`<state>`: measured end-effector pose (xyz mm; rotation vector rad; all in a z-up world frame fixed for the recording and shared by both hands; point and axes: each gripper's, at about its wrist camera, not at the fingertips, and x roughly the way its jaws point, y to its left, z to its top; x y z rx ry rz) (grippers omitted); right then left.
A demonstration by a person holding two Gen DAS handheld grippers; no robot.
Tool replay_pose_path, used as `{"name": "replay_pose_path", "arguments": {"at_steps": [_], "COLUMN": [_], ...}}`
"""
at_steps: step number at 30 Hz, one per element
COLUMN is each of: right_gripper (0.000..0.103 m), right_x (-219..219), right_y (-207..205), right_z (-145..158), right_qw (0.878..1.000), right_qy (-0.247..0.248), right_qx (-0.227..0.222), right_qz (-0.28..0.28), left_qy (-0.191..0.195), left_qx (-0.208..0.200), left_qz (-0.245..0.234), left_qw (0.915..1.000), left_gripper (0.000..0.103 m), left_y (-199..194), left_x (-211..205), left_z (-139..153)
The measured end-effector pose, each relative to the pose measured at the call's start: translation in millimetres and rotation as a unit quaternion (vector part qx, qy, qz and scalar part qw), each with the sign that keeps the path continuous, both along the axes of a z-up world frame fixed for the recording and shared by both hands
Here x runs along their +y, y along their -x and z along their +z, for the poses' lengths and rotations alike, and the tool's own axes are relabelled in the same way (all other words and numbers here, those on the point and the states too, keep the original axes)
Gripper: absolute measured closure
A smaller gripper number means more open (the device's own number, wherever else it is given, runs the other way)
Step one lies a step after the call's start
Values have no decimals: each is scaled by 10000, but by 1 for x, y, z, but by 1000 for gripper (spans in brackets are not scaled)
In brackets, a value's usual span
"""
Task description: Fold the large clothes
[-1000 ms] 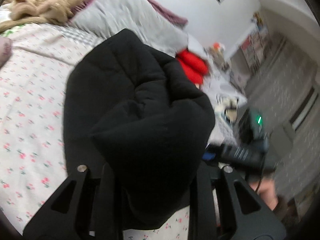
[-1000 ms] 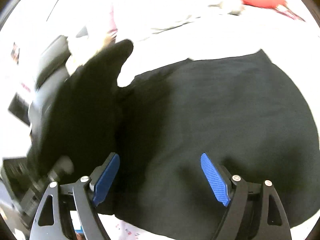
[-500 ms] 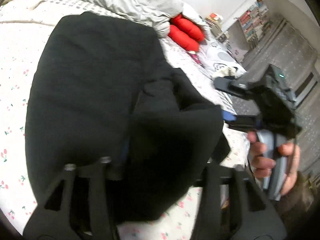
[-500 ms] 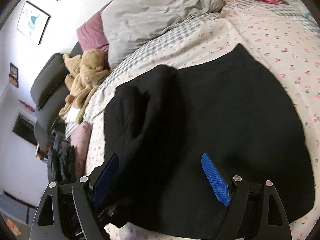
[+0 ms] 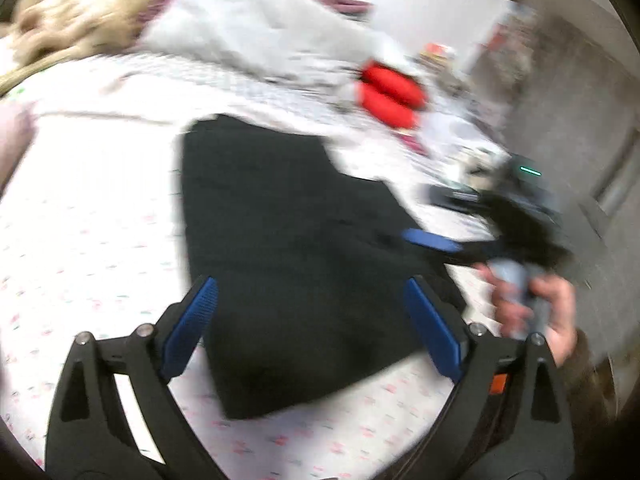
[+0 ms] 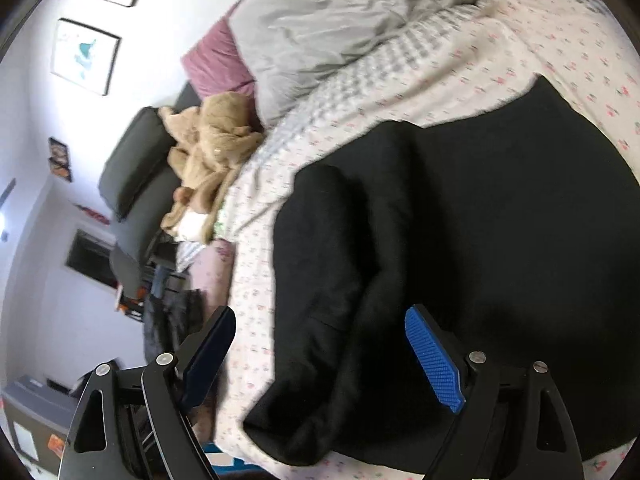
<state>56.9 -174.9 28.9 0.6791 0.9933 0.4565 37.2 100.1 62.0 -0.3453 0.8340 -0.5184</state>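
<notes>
- Left wrist view (motion-blurred): the left gripper [image 5: 310, 328] has its jaws spread wide, with nothing between the blue pads [image 5: 191, 326].
- The black garment [image 5: 296, 264] lies on the bed [image 5: 80, 216], on the floral sheet, directly ahead of and beneath the gap between the left fingers. It is not clamped.
- The garment's near end reaches toward the bed's near edge; its far end points toward the grey duvet [image 5: 256, 28] at the head of the bed.
- The right gripper [image 5: 448, 244] appears at the garment's right edge, held by the person's hand [image 5: 532, 304]. Its blue finger tip lies over the black fabric; blur hides whether it touches.
- A red cushion [image 5: 392, 92] sits beyond the garment near the far right edge of the bed. A tan plush blanket [image 5: 76, 12] is bunched at the far left corner.

- Right wrist view: the right gripper [image 6: 320, 354] has its jaws fully apart and grips nothing.
- The black garment [image 6: 460, 240] fills the right half of the view on the bed [image 6: 260, 280]. A folded, doubled layer with rounded creases runs along its left side.
- The right finger is over the fabric; the left finger is beyond the garment's left edge, at the side edge of the bed.
- The grey duvet [image 6: 340, 24] and tan plush blanket [image 6: 208, 140] lie at the head of the bed, well apart from the garment.
</notes>
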Motion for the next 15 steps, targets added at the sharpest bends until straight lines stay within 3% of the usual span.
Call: {"name": "replay_pose_path", "arguments": {"at_steps": [3,7,9,11,15], "right_gripper": [15,18,29,64,77], "right_x": [14,38,50,62,62], "right_y": [-6,-19,-23,-25,-17], "right_z": [4,-13,-29,-43,-25], "right_qw": [9997,9965,9918,9852,9874], "right_qy": [-59,737,1089,1434,1347], "right_qx": [-152,129,349,453,88], "right_qz": [207,375,573,817,821], "left_qy": [-398,-837,-818,-738,-470], "left_qx": [171,393,496,621,689], "left_qz": [293,241,259,315,506], "left_qw": [9986,9954,9951,9948,9952], "left_gripper": [9,9,9,9,9], "left_y": [-20,-40,-44,-48,-50], "left_x": [5,-8,-9,-10,-8], "left_z": [-18,-39,-46,-52,-50]}}
